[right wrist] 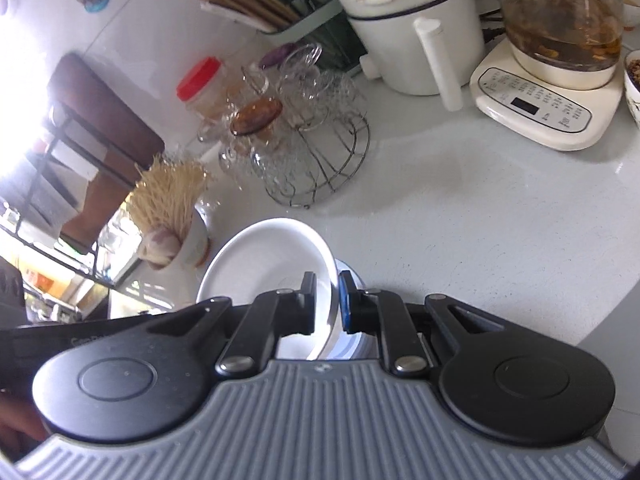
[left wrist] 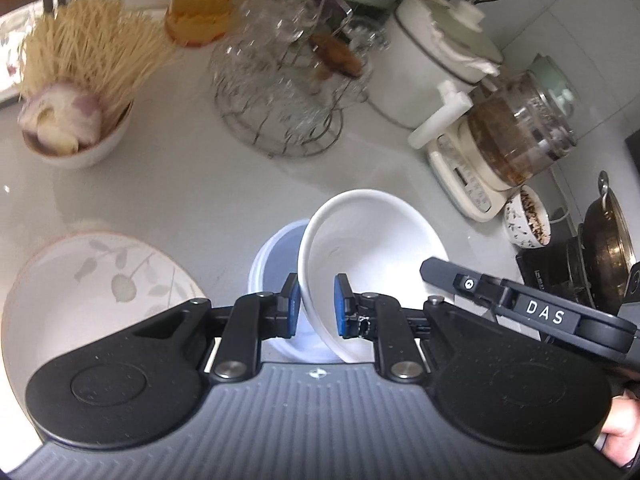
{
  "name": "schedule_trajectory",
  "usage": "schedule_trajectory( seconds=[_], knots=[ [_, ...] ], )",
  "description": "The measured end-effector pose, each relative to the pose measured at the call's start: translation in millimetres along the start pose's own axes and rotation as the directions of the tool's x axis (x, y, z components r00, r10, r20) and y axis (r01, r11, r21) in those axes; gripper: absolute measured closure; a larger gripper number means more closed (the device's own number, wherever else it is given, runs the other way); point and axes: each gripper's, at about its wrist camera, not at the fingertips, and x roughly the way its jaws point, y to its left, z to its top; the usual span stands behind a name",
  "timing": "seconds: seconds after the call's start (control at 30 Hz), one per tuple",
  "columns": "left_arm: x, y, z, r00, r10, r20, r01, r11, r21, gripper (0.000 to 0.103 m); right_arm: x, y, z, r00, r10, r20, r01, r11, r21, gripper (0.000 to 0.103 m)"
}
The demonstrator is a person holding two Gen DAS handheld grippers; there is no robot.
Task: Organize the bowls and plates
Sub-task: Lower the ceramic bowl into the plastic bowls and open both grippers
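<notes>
- This is a home kitchen, seen over a pale stone counter [right wrist: 460, 216].
- A white electric pot [right wrist: 412, 28] and a glass kettle [right wrist: 560, 20] on a button-panel base stand at the counter's back edge.
- A wire rack of glass cups [right wrist: 296, 136] sits mid-counter.
- A chopstick holder [right wrist: 256, 4] leans at the tiled wall.
- A bowl of garlic and noodles [left wrist: 72, 120] rests near the counter's left edge.
</notes>
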Motion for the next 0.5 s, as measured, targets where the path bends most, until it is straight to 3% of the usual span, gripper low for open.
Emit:
schedule_trajectory(
  seconds=[0.5],
  knots=[
    [18.1, 18.1, 1.6, 0.996, 0.066, -0.057, -0.070, 0.995, -0.069, 0.084, 21.2, -1.6, 4.0, 0.999, -0.002, -0.044, 0.002, 1.000, -0.012, 0.086]
  ],
)
